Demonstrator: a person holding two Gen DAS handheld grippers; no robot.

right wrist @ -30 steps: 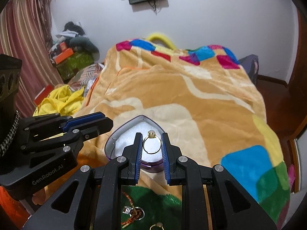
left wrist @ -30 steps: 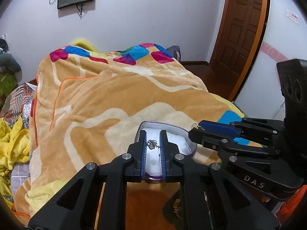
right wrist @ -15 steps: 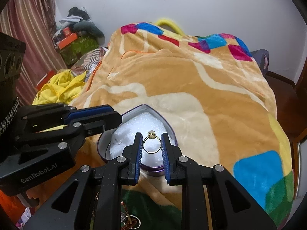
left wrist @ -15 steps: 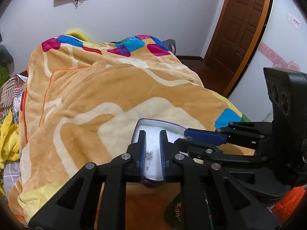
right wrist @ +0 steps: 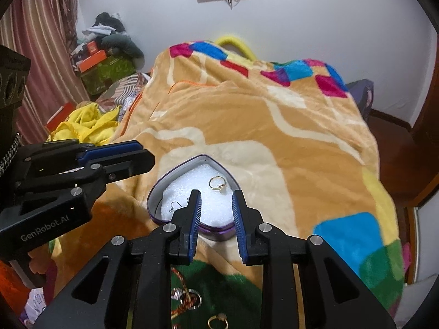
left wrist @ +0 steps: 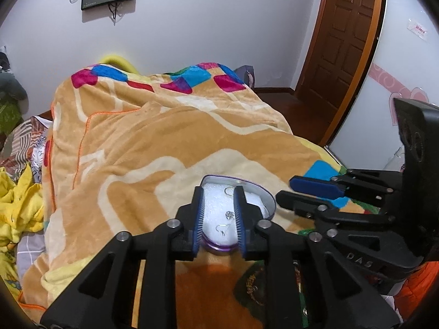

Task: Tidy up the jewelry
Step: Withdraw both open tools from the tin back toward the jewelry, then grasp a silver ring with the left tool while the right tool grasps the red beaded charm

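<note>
A: Since the earlier frames, the gold ring has been let go by the right hand-held gripper and is now seen lying on the white foam of the heart-shaped tin; the earrings have likewise been released by the left hand-held gripper.

B: Both are seen with jaws parted to a middling width and nothing held between them. The tin is rested on the orange blanket of the bed, with the ring near its far lobe and the earring hooks near the left wall.

A: More jewellery is left on the green patch below the right fingers, including a second ring.

B: The next pick is probably best made there. The jaws should be lowered squarely over one piece only, the blanket pile kept out of the pinch, and the piece released low over bare foam so nothing already placed is knocked.
</note>
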